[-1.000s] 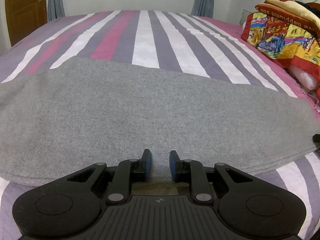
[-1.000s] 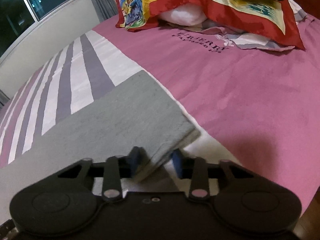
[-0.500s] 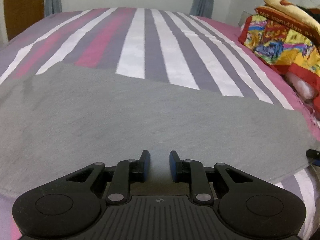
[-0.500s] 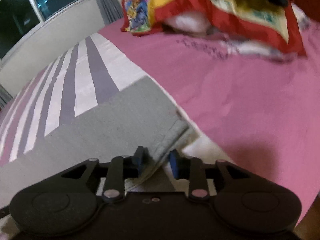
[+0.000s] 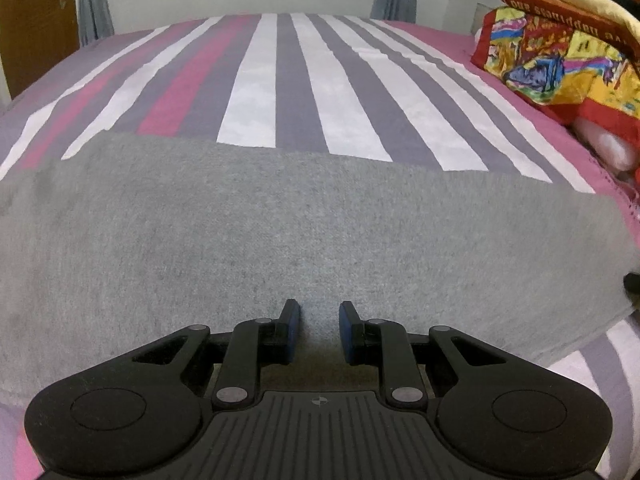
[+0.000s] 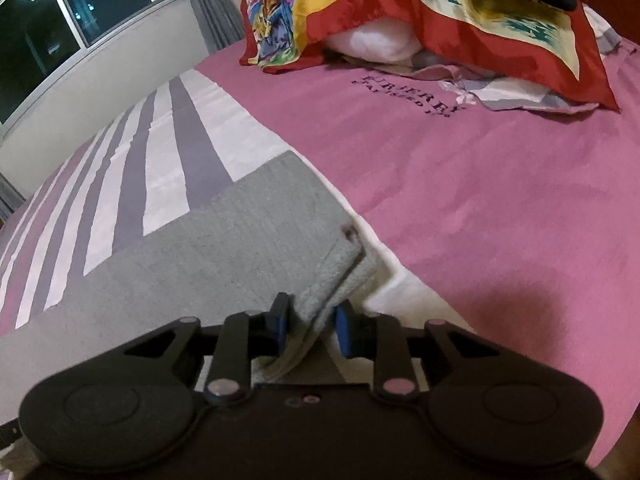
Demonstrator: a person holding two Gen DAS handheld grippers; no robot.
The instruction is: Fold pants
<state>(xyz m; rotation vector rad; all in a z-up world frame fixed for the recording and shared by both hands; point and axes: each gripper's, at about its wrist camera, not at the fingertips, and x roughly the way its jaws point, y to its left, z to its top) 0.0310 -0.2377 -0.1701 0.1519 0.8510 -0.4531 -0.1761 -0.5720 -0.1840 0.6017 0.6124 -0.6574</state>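
Lying flat across the striped bed (image 5: 256,80), the grey pants (image 5: 280,232) are stretching from side to side. The left tongs (image 5: 319,316) are hovering at the near edge, jaws parted, with cloth between them but not pinched. The right tongs (image 6: 308,322) are standing open around the folded corner of the pants (image 6: 240,232), near the colourful pillow (image 6: 400,4).

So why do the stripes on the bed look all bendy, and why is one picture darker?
Left wrist view: the fisheye lens bows the striped bedspread and the gray pants; light is even and sharp. Right wrist view: dimmer, with a soft shadow on the pink sheet, night-dark window, and the right gripper looks slightly blurry.
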